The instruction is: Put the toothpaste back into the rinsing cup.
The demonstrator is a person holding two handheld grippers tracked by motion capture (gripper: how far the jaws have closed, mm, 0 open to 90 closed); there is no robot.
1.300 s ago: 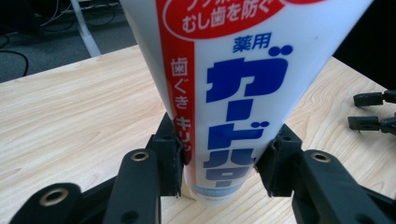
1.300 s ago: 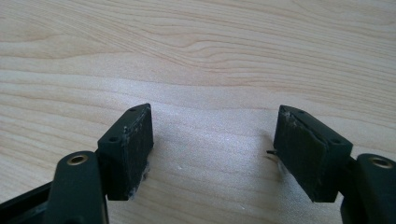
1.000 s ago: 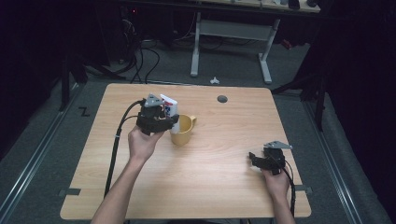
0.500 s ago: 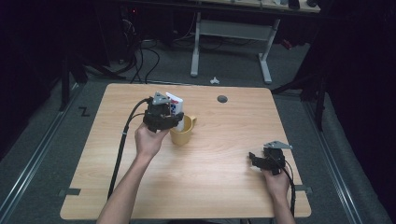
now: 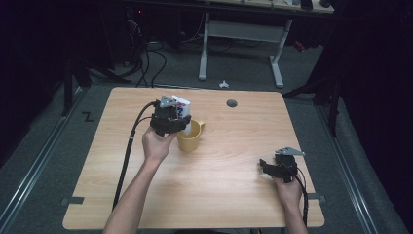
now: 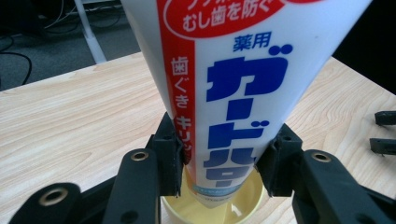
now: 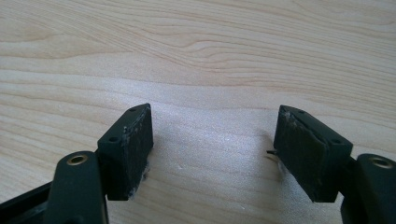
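Toothpaste tube (image 6: 233, 93), top cut off, sits pinched in left gripper (image 6: 219, 161) over yellow mug (image 5: 191, 136); right gripper (image 7: 215, 154) jaws spread.

Light wooden table (image 5: 219, 195), yellow mug (image 5: 191, 139) standing left of centre, dark round hole (image 5: 232, 103) near far edge
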